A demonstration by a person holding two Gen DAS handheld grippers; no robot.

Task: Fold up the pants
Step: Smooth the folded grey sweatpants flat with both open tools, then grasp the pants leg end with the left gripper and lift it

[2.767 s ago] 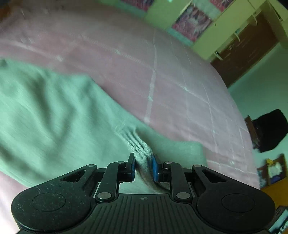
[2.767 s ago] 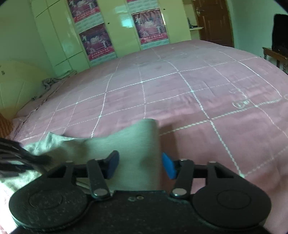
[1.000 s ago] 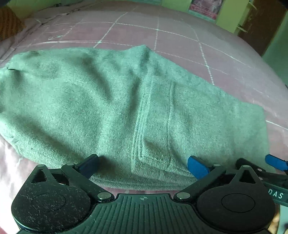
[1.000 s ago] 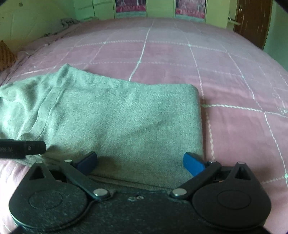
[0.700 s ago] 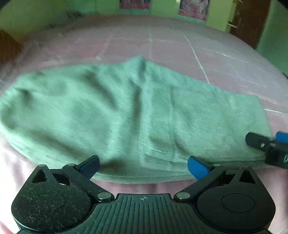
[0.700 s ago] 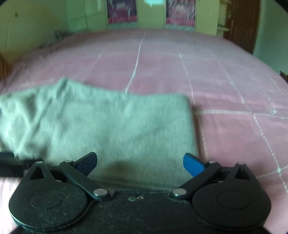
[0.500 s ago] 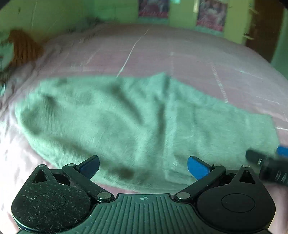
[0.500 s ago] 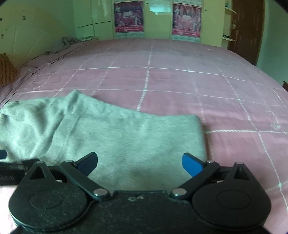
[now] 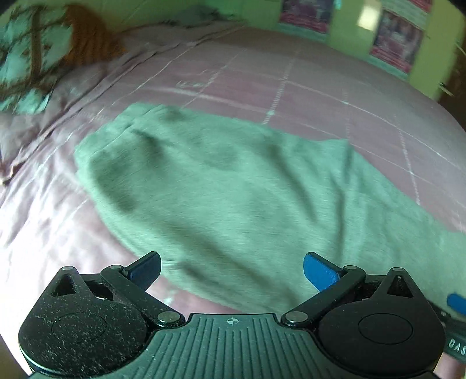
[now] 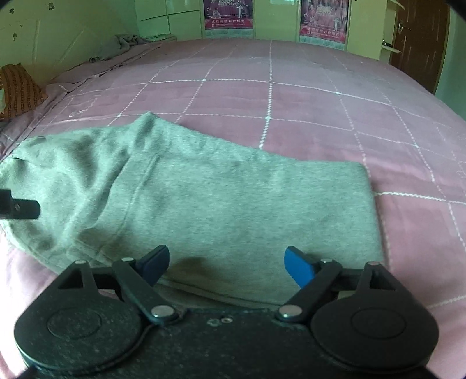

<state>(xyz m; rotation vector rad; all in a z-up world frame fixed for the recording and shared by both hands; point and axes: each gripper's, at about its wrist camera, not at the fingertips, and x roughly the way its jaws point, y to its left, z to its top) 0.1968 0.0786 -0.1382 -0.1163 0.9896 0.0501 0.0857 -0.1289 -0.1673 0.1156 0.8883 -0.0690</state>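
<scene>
Grey-green pants (image 9: 233,186) (image 10: 204,198) lie folded in half on the pink checked bedspread (image 10: 291,96). Their folded end lies at the right in the right wrist view, the wider waist end to the left. My left gripper (image 9: 231,269) hovers open over the pants' near edge, nothing between its blue pads. My right gripper (image 10: 227,262) hangs above the near edge by the folded end; its jaws are closing, still wide apart and not touching the cloth. A tip of the left gripper (image 10: 20,208) shows at the left edge of the right wrist view.
A patterned pillow (image 9: 26,64) and an orange striped cloth (image 10: 20,87) lie at the bed's left end, a crumpled grey cloth (image 10: 122,43) at the far corner. Green cupboards with posters (image 10: 227,14) and a brown door (image 10: 416,40) stand behind the bed.
Both grippers let go of the pants, which now lie flat. My left gripper has swung left toward the waist end and risen a little. The right gripper's jaws have narrowed slightly.
</scene>
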